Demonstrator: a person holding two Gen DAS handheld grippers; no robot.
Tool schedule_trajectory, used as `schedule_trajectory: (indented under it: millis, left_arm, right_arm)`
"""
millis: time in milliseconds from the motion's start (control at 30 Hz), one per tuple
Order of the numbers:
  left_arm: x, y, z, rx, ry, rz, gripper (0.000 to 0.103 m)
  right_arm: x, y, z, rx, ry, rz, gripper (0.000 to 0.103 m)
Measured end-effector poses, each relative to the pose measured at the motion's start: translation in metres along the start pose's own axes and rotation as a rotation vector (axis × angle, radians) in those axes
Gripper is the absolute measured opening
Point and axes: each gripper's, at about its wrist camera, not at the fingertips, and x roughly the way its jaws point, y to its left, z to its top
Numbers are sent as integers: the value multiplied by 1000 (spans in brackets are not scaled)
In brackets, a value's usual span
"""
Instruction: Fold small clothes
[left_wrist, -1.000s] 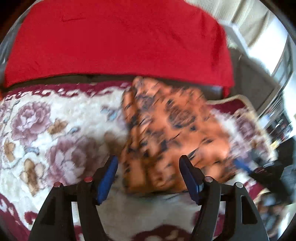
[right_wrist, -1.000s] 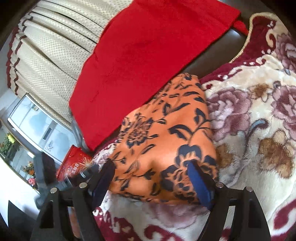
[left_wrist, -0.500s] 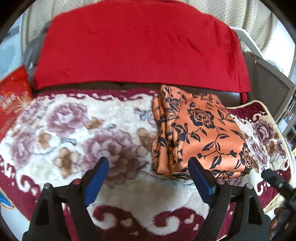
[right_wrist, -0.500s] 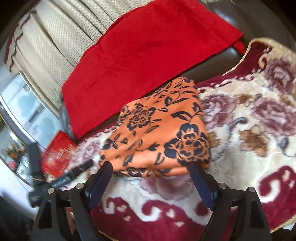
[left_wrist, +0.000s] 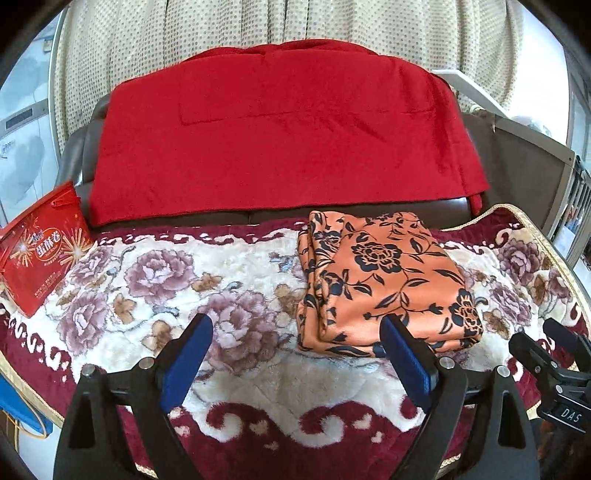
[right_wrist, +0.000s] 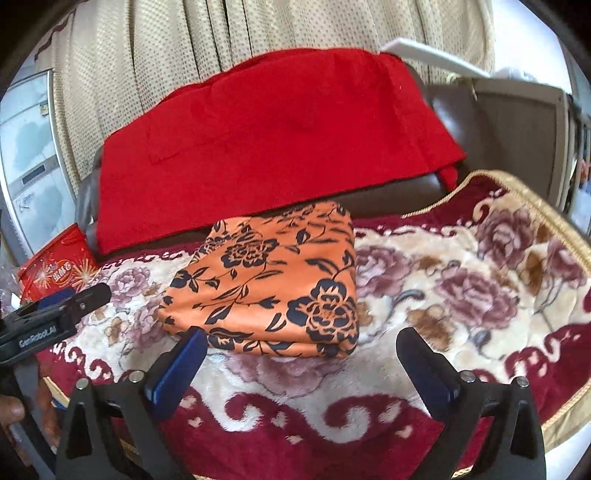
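Left wrist view: the orange floral garment (left_wrist: 380, 280) lies folded into a compact rectangle on the plush rose-patterned blanket (left_wrist: 155, 280), toward the back of it and just short of the red cloth (left_wrist: 280, 136) draped over the dark sofa back. The left gripper (left_wrist: 295, 350) hangs above the blanket's near edge, its blue-padded jaws having just spread wide, with nothing between them; only bare blanket and one corner of the bundle show through the gap. From the right wrist view, the right gripper (right_wrist: 306, 365) is likewise freshly opened to its fullest and grips nothing, the folded bundle (right_wrist: 273, 284) lying clear of its pads. Each tool can be glimpsed at the edge of the other's picture, one to either side of the garment.

The fold looks finished, to judge by the neat stacked layers along the bundle's left edge. The danger now is undoing it: the fabric looks smooth and slippery, and the deep pile beneath it gives little firm support, so a pad brushing the near corner could slide the top layer off or spring the stack open. A red snack packet (left_wrist: 40, 251) at the blanket's left end and a pale dotted curtain (left_wrist: 295, 26) behind stand well apart from the work.
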Motion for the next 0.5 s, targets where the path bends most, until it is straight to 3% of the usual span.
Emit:
schedule_trajectory:
  millis: [367, 500]
  left_arm:
    - [-10, -22, -3, 39, 19, 14, 92]
    - [-10, -21, -1, 15, 28, -31, 92]
  right_arm:
    - [-15, 4, 5, -49, -30, -47, 103]
    - [-11, 5, 5, -90, -6, -100, 103]
